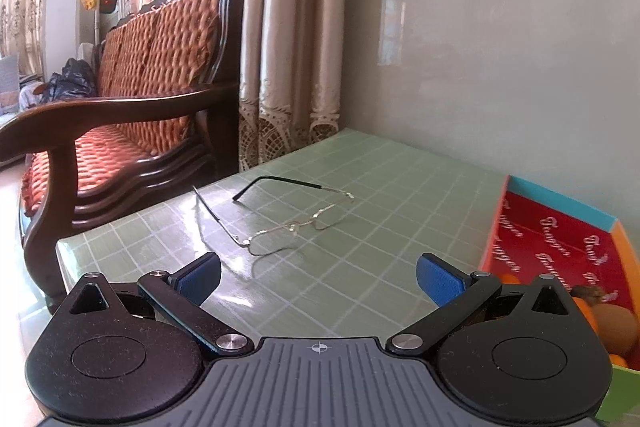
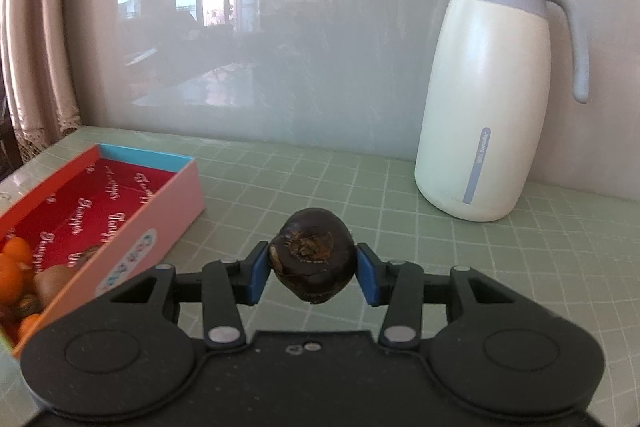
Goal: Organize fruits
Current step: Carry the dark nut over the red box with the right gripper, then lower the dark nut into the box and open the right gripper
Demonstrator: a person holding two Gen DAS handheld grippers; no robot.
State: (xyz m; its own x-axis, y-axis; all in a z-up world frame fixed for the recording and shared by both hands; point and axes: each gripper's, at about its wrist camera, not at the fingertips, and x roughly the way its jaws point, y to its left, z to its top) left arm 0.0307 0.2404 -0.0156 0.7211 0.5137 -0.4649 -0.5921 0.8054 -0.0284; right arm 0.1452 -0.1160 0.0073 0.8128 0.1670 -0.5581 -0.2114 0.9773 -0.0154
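Gripping a dark brown fruit (image 2: 314, 255) is the right claw (image 2: 313, 273) above the green worktop (image 2: 320, 179), red-lined box (image 2: 100, 187) seen at left, left claw (image 1: 318, 277) held wide near spectacles (image 1: 280, 223).

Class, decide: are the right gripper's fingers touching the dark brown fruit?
Touching. The right wrist view shows both blue fingers of the right gripper pressed against opposite sides of the dark brown fruit, lifting it above the table.

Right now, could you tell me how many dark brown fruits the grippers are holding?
1. The dark brown fruit sits clamped in the right gripper above the table. The left gripper is open and holds nothing.
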